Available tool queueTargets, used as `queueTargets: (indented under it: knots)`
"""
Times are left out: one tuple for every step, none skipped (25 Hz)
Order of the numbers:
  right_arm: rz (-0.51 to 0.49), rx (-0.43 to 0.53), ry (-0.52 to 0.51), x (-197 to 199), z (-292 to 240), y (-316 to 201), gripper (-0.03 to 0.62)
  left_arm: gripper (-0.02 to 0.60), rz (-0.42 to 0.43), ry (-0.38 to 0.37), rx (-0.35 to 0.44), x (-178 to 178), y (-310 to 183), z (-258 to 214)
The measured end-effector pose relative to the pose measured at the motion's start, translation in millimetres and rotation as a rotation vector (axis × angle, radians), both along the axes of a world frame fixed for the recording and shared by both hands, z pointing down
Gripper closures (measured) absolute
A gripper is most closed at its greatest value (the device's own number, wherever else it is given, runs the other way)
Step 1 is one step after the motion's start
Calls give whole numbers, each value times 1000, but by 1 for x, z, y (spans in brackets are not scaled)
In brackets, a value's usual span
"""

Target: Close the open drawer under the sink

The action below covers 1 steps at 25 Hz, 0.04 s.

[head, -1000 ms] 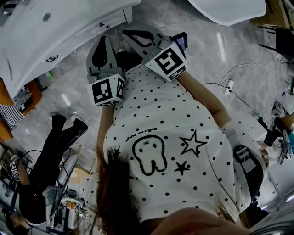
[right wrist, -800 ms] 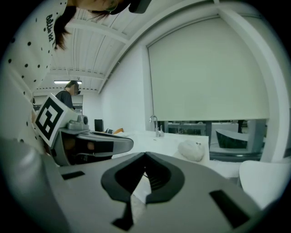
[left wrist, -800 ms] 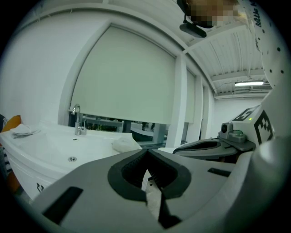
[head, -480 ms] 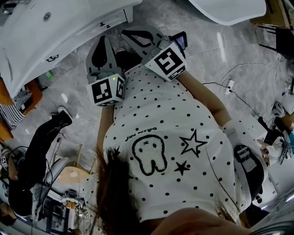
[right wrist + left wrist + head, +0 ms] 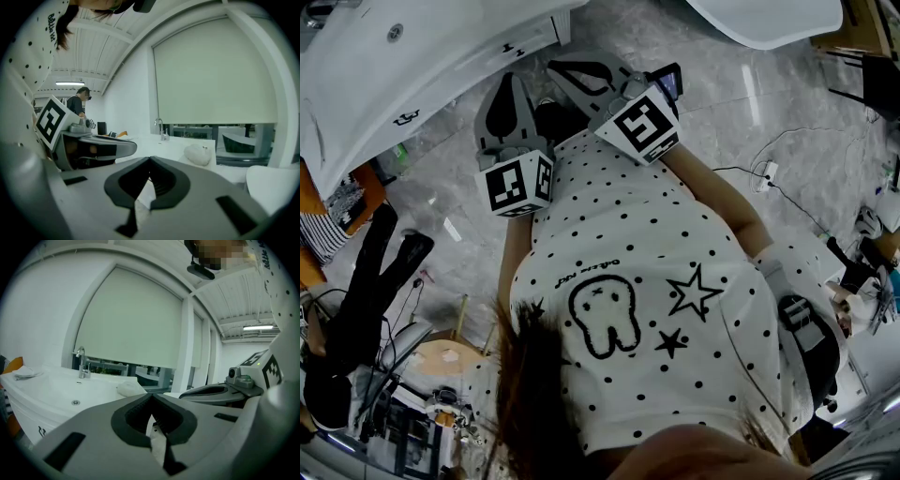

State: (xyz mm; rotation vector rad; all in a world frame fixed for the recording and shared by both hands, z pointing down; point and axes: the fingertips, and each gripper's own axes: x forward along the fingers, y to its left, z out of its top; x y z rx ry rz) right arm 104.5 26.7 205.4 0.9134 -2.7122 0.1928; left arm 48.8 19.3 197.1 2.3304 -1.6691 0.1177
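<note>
Left tongs (image 5: 151,395) and right tongs (image 5: 149,160), both closed, face the sink (image 5: 56,394).

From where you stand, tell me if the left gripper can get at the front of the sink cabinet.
Probably yes. The left gripper, shut and empty, is held near the chest pointing toward the cabinet front; only bare floor shows between them. It likely needs a reach forward.

In their own view the left tongs (image 5: 151,398) are blocking the front of the sink cabinet (image 5: 26,411) with their grey body, so the drawer is lying out of sight. In the head view that cabinet, ahead of the tongs, is running off the top and left edges. The dotted shirt (image 5: 637,281) is covering both hands.
</note>
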Motion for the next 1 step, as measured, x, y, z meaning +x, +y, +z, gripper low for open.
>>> queueTargets:
  knots:
    - [0, 0, 1, 0, 0, 0, 580, 577, -2, 1, 0, -1, 0, 0]
